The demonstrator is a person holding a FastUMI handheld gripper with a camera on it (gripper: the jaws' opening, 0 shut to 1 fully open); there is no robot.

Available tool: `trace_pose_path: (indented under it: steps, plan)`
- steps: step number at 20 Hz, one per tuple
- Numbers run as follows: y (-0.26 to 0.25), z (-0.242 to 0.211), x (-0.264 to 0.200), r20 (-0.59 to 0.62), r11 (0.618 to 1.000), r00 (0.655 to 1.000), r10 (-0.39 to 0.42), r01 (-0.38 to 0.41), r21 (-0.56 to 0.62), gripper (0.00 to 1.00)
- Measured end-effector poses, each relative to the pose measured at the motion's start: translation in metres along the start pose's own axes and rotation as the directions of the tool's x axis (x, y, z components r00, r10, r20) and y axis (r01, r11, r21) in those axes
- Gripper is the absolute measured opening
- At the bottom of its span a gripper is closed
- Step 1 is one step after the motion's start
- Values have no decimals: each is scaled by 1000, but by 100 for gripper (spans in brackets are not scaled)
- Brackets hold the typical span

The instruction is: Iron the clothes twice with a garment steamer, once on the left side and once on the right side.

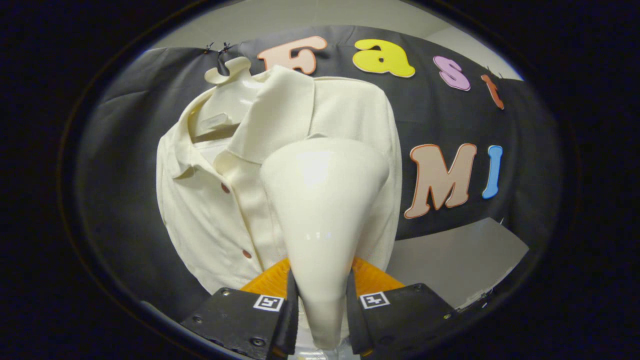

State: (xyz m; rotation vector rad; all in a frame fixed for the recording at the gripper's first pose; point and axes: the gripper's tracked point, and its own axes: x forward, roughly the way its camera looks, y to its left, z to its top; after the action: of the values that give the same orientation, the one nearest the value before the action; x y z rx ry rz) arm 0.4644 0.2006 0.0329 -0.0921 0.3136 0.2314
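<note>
Steamer: the garment steamer (320, 210) is a glossy cream cone, narrow at the handle and widening upward to a rounded head, standing in the middle of the frame.
Gripper: the gripper (320, 305) has both fingers pressed on the steamer's slim handle at the bottom centre, clamped tight.
Shirt: the cream polo shirt (210, 215) hangs on a pale hanger (227, 70) at upper left, collar open, small reddish buttons down the placket.
Position: the steamer head sits in front of the shirt's side nearer the frame's right.
Surface: a grey table (450, 260) lies at lower right.
</note>
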Motion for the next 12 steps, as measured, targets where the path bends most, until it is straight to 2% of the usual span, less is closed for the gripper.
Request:
trace_pose_path:
  steps: [12]
  plan:
    - [-11,-88,33,-136,999,990,-38,34,-28,41]
